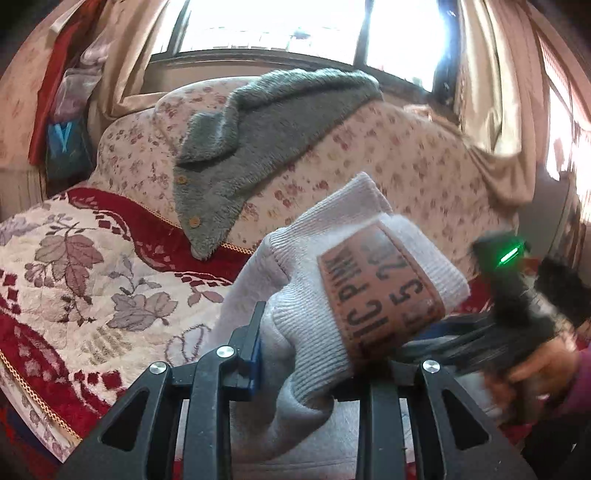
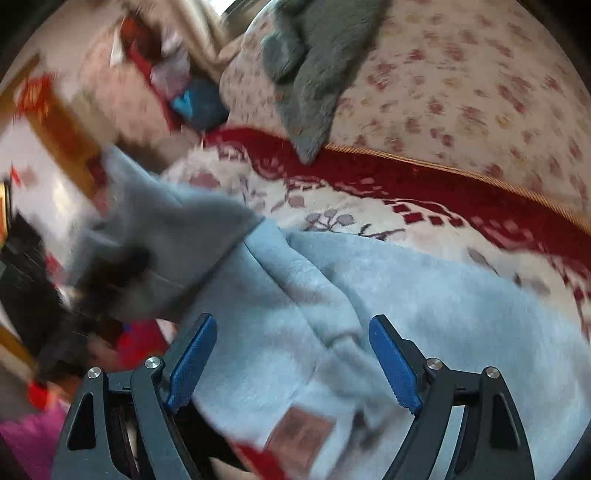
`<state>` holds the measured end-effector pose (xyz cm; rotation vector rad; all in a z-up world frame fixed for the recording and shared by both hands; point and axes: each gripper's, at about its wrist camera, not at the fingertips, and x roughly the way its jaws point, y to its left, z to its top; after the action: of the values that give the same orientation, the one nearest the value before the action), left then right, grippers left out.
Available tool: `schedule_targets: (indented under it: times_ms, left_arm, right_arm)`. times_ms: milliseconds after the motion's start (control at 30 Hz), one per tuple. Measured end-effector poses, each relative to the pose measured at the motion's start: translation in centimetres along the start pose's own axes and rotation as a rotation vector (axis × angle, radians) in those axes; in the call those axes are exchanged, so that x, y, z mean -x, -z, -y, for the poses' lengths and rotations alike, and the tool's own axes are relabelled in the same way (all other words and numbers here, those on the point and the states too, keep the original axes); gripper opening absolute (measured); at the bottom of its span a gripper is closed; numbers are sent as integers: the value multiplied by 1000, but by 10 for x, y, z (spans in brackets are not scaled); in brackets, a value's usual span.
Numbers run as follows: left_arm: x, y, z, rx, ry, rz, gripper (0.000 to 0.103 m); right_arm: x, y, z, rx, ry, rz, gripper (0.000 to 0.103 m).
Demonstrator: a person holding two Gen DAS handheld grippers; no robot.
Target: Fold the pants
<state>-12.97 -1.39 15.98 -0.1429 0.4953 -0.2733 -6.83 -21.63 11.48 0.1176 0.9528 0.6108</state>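
Bed (image 1: pixel 74 258) below; my left tool (image 1: pixel 306 354) pinches pants (image 1: pixel 314 332) cuff, right tool (image 2: pixel 291 354) spread over pants. Cuff may slip w/ a thin bite.

Bright window (image 1: pixel 280 26) with beige curtains (image 1: pixel 484 74) behind a floral sofa (image 1: pixel 369 155), red-patterned cover (image 1: pixel 74 266) on its seat.

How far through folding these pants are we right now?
Early. Nothing looks folded: the pants lie rumpled on the patterned blanket. In hand: the left gripper is shut on the ribbed waistband near its brown patch, lifting it. The right gripper hangs open over the fabric. Left: flatten, align the legs, fold.
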Motion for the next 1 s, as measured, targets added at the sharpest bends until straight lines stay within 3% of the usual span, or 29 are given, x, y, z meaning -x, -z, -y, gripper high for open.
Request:
schedule_targets:
  times_ms: [33, 100, 167, 200, 267, 400, 567, 633, 700, 767, 800, 1000]
  left_arm:
    - [4, -3, -4, 7, 0, 3, 26]
    - [10, -6, -11, 18, -3, 5, 26]
    - [14, -7, -17, 37, 1, 1, 26]
    - [16, -8, -20, 45, -2, 0, 26]
    - [20, -9, -21, 41, -3, 0, 26]
    - [25, -11, -10, 22, 13, -5, 26]
    - [13, 0, 25, -48, 26, -42, 26]
    - [4, 10, 46, -97, 31, -60, 26]
    - [-3, 20, 64, -139, 34, -74, 26]
    - [-10, 28, 79, -182, 20, -76, 26]
    - [-16, 32, 87, -204, 7, -79, 26]
    - [-70, 59, 110, -221, -39, -169, 26]
  right_arm:
    - [-16, -5, -3, 45, 41, -20, 86]
    - [-43, -7, -9, 109, 58, -65, 69]
    - [-66, -6, -18, 195, 79, -121, 25]
    - [-74, -7, -23, 236, 103, -146, 17]
    - [-78, -15, -29, 269, 107, -151, 13]
    - [-68, -40, -37, 277, 105, -60, 12]
    - [-97, -40, -22, 231, 108, -119, 13]
    - [-91, -39, -6, 120, 26, -100, 15]
    - [-68, -39, 8, 34, -29, -73, 28]
    - [-37, -37, 21, 0, 7, -35, 67]
    - [-20, -34, 31, -14, 40, -15, 73]
    - [68, -16, 78, -133, 112, 122, 76]
